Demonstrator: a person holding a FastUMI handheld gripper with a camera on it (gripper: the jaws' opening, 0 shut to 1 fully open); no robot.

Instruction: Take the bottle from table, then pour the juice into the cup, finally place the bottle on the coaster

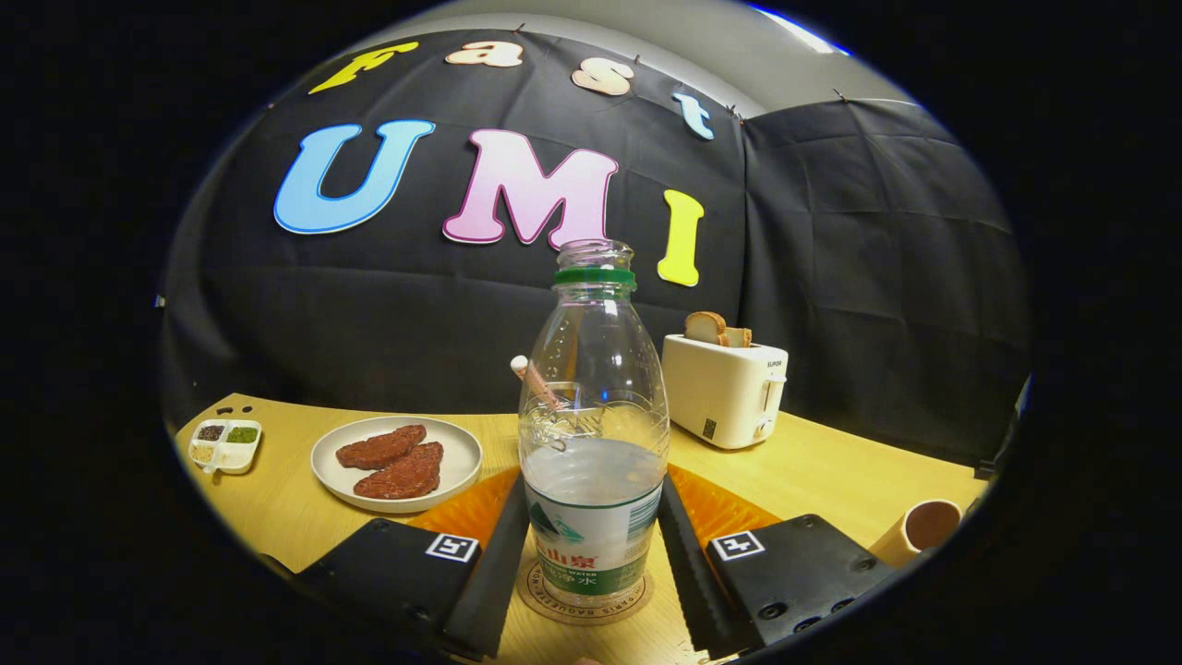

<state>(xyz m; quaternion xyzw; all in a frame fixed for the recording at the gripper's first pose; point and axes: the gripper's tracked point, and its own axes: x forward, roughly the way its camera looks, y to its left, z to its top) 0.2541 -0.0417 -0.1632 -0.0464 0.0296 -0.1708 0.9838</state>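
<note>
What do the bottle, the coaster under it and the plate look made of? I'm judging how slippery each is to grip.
Bottle, held between the tongs: clear, glossy thin plastic, seemingly; you see through it, and highlights glint. Coaster: matte, pale, printed ring; perhaps cork or card, hard to tell. Plate: smooth off-white, likely ceramic or melamine.

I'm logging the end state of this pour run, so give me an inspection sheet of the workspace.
Surface: wooden table, orange mat under the work spot.
Job's things: bottle uncapped, partly full, upright on the coaster; cup off to the right of the fingers.
Clutter: plate with two brown patties; small divided dish; toaster with bread in it.
Grippers: tool fingers on either side of the bottle, at its label; whether they press cannot be told.
Cables: nothing seen.
Surroundings: black cloth booth wall.
</note>
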